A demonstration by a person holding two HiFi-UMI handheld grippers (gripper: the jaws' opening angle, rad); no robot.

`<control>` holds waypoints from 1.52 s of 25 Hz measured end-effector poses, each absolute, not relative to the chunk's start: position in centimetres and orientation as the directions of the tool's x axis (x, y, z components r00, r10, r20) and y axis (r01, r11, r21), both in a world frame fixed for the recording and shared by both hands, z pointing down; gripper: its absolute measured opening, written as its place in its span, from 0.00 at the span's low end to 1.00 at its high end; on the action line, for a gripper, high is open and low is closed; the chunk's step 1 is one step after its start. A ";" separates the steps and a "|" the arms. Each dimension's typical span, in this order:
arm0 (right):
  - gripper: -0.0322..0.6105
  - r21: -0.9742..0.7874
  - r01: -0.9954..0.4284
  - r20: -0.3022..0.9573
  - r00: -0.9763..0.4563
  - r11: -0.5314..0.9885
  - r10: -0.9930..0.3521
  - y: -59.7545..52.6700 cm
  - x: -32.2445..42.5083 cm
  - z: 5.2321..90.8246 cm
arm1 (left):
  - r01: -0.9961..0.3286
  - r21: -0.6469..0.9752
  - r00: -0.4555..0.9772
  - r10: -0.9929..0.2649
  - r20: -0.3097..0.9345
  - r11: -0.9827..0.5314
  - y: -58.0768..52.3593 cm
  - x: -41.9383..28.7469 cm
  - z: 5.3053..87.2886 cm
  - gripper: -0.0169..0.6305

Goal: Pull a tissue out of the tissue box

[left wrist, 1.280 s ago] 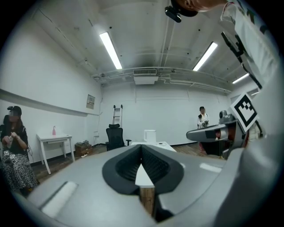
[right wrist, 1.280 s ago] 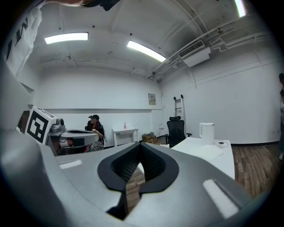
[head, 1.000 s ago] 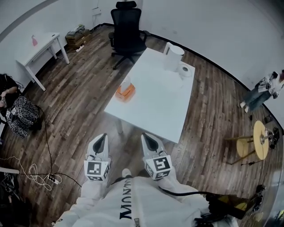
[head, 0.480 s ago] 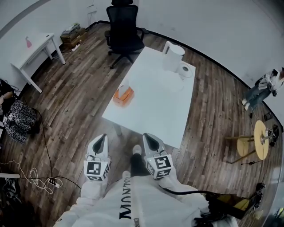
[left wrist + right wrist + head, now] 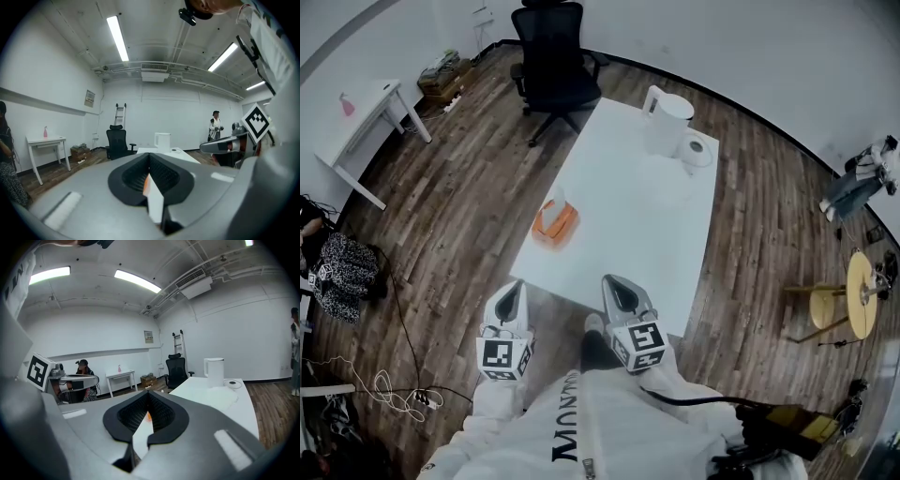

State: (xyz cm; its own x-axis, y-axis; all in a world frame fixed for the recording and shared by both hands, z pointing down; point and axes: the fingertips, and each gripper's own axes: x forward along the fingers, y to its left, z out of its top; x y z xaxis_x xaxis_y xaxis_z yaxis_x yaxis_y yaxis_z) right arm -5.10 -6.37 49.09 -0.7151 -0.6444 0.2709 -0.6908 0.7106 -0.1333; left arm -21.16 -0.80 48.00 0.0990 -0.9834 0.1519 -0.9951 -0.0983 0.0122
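An orange tissue box (image 5: 554, 223) with a white tissue (image 5: 556, 196) sticking up stands near the left edge of the white table (image 5: 628, 220). Both grippers are held side by side in front of the table's near edge, apart from the box. My left gripper (image 5: 515, 287) is shut and holds nothing; its jaws meet at the tip (image 5: 149, 155). My right gripper (image 5: 611, 281) is also shut and empty, tips together (image 5: 148, 393). A sliver of orange shows through the slit below each pair of jaws.
At the table's far end stand a white kettle (image 5: 668, 120) and a white roll (image 5: 697, 150). Behind the table is a black office chair (image 5: 553, 61). A small white desk (image 5: 361, 117) is at the left, a round stool (image 5: 861, 295) at the right, and cables (image 5: 389, 384) on the wooden floor.
The table and tissue box have drawn nearer to both grippers as the person walks toward them. Both grippers stay shut and side by side.
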 end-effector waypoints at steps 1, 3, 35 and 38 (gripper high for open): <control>0.05 -0.133 -0.691 0.273 -0.714 0.710 -0.644 -7.1 -5.1 49.1 | -0.995 0.011 0.098 -0.983 0.157 -0.097 -1.5 -21.3 48.0 0.02; 0.05 -0.137 -0.691 0.277 -0.714 0.709 -0.643 -8.4 -5.0 49.1 | -0.996 0.006 0.094 -0.982 0.167 -0.094 -2.8 -21.4 48.1 0.02; 0.05 -0.315 -0.647 0.291 -0.762 0.695 -0.578 -18.8 -6.0 51.4 | -0.995 -0.065 0.054 -0.940 0.338 -0.081 -13.9 -23.6 49.1 0.02; 0.05 -0.302 -0.660 0.289 -0.751 0.687 -0.594 -19.3 -6.2 51.0 | -0.993 -0.065 0.071 -0.936 0.344 -0.099 -14.7 -23.9 49.3 0.02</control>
State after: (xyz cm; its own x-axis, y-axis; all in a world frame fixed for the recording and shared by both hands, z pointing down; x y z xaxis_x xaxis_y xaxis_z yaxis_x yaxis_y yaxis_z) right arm -6.15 -19.30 51.04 -0.7508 -0.5938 0.2893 -0.6603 0.6875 -0.3023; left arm -23.92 -14.72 49.33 0.0712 -0.9364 0.3437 -0.9929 -0.0993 -0.0649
